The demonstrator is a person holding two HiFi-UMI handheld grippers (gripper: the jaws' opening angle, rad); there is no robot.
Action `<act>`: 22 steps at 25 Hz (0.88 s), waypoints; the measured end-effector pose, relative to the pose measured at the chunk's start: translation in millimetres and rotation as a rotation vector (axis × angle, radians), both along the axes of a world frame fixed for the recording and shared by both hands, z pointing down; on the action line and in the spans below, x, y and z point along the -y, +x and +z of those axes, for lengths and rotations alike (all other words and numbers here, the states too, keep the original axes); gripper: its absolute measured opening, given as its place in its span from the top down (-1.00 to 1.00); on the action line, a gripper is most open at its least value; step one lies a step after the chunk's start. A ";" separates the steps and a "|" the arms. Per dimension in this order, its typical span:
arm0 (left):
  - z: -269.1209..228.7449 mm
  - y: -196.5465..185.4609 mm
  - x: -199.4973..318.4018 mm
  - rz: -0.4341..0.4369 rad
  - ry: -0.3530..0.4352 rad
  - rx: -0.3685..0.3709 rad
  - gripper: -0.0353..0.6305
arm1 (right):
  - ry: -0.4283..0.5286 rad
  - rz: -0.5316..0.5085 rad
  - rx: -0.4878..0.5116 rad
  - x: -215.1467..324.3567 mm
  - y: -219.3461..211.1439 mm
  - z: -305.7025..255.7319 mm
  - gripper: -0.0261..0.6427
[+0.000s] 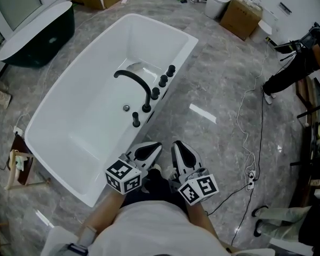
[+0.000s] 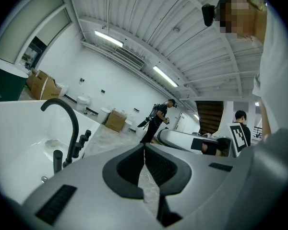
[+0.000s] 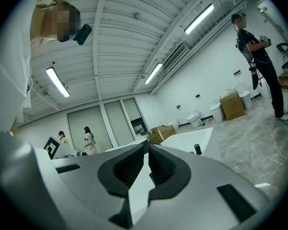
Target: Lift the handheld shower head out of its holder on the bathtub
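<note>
Both closed, empty: left hand-held gripper [image 1: 156,146], right hand-held gripper [image 1: 178,145]; shower head [image 1: 136,119] stands upright.

The left hand-held gripper [image 1: 156,147] and the right hand-held gripper [image 1: 178,147] are close side by side in front of the body, both pointing forward. The jaws of each one are pressed together, with nothing between them. Behind them the left forearm [image 1: 108,213] and the right forearm [image 1: 200,217] are bare and stretched forward
</note>
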State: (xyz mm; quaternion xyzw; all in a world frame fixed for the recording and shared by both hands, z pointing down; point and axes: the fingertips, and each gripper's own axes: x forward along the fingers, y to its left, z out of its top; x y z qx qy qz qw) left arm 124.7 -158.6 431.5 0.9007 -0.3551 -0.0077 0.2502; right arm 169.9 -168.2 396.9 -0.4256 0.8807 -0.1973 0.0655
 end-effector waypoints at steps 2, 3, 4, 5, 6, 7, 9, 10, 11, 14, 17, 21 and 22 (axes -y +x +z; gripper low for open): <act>0.0 5.2 6.2 -0.004 0.004 -0.005 0.86 | -0.005 -0.005 -0.003 5.6 4.2 2.8 0.86; 1.1 7.2 9.1 -0.006 0.005 -0.007 0.86 | -0.009 -0.007 -0.005 8.7 6.0 4.7 0.86; 2.6 8.9 11.6 -0.009 0.006 -0.008 0.86 | -0.013 -0.008 -0.007 11.5 7.6 6.6 0.86; 4.4 10.3 13.3 -0.013 0.006 -0.008 0.86 | -0.019 -0.010 -0.011 13.8 9.3 8.6 0.86; 6.2 11.7 14.5 -0.017 0.006 -0.007 0.86 | -0.025 -0.012 -0.019 15.5 11.2 10.9 0.86; 7.8 13.0 15.5 -0.022 0.005 -0.007 0.86 | -0.032 -0.011 -0.032 17.3 13.7 13.6 0.86; 9.6 15.5 18.9 -0.033 0.008 -0.006 0.86 | -0.045 0.010 -0.068 23.4 21.1 19.6 0.87; 10.1 16.3 21.6 -0.039 0.009 -0.006 0.86 | -0.053 0.028 -0.085 27.8 25.0 22.4 0.87; 10.5 16.7 24.2 -0.045 0.011 -0.007 0.86 | -0.059 0.044 -0.097 32.3 28.3 24.7 0.87; 12.2 15.3 29.7 -0.066 0.016 -0.006 0.86 | -0.066 0.049 -0.096 42.1 30.4 28.3 0.87; 13.2 7.3 30.3 -0.101 0.013 -0.002 0.86 | -0.063 0.005 -0.083 45.1 19.1 28.8 0.87; 16.6 -11.5 27.7 -0.164 -0.003 0.011 0.86 | -0.050 -0.078 -0.098 43.5 -4.5 27.6 0.87; 17.1 -16.1 26.9 -0.181 -0.005 0.014 0.86 | -0.050 -0.094 -0.095 43.4 -9.5 27.7 0.87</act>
